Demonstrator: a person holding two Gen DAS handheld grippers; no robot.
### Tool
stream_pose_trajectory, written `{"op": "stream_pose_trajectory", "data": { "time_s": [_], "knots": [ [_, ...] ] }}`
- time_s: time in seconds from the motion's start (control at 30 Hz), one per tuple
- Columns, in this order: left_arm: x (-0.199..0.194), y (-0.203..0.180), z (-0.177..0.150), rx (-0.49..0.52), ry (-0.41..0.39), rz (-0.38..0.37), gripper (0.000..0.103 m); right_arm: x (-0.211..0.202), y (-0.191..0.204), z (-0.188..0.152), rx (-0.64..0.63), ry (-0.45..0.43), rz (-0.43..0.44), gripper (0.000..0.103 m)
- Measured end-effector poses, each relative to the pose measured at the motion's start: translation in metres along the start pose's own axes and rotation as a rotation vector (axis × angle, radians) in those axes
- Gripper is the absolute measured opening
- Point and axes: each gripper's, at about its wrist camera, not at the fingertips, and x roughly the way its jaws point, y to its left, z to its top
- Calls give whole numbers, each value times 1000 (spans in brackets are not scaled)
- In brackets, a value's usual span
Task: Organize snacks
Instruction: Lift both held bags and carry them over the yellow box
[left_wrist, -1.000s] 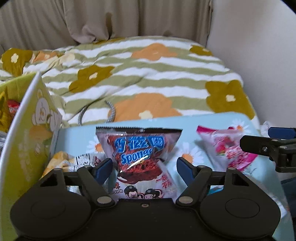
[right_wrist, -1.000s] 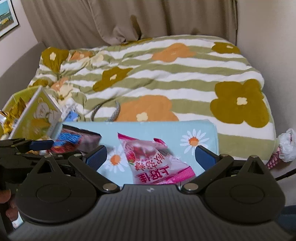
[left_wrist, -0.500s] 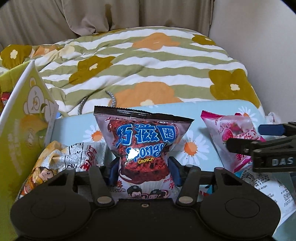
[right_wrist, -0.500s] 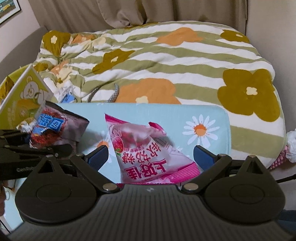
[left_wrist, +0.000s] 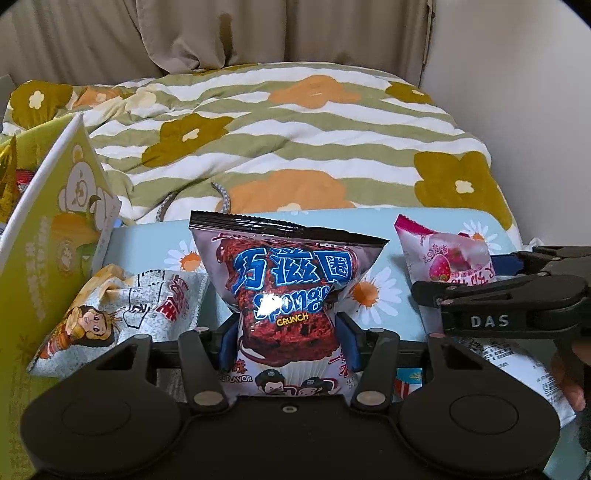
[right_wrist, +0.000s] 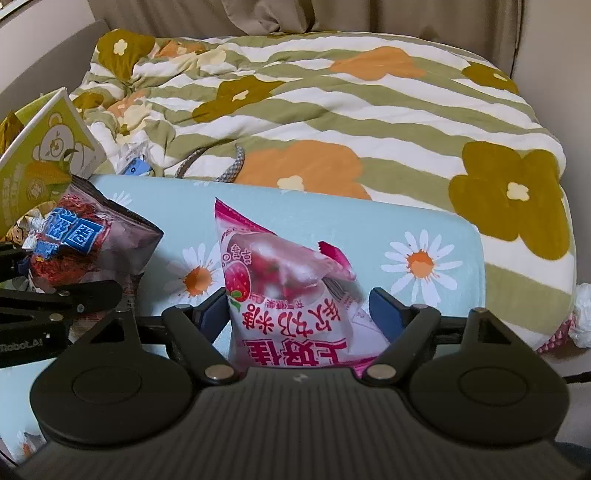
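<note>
My left gripper (left_wrist: 288, 341) is shut on a brown Sponge Crunch bag (left_wrist: 291, 291) and holds it upright over the daisy-print table (left_wrist: 147, 240). The same bag shows at the left of the right wrist view (right_wrist: 85, 240). My right gripper (right_wrist: 299, 314) has its blue fingers on both sides of a pink strawberry candy bag (right_wrist: 291, 295); the left finger touches it, the right finger stands a little off it. That pink bag also shows in the left wrist view (left_wrist: 443, 258).
A yellow-green bear-print box (left_wrist: 48, 236) stands at the left, also in the right wrist view (right_wrist: 44, 155). A white cartoon snack bag (left_wrist: 122, 314) lies beside it. A white packet (left_wrist: 517, 365) lies at right. A flowered striped blanket (right_wrist: 332, 110) covers the bed behind the table.
My left gripper shut on the Sponge Crunch bag and lifted it. My right gripper moved forward over the pink bag and its fingers narrowed around it.
</note>
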Motion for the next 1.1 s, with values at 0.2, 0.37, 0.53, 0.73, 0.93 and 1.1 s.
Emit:
{"op": "stream_pose_trajectory", "data": {
  "time_s": [0.2,0.37,0.53,0.73,0.93,1.1],
  "knots": [
    [-8,1,1,-14,-20,-4,58,1,8,-3,-52,-17,-9,78],
    [-18,1,2,-20,-41,-13,58,-6,4,-4,-30,-46,-4,64],
    [-36,2,4,-27,-77,-31,58,-20,7,0,-37,-73,-11,53],
    [-73,8,7,-36,-146,-49,58,-45,18,6,-46,-125,-13,51],
    [-118,27,9,-64,-228,-66,58,-85,41,20,-59,-195,0,51],
    [-154,55,7,-92,-292,-67,58,-119,75,32,-51,-243,39,51]
  ]
}}
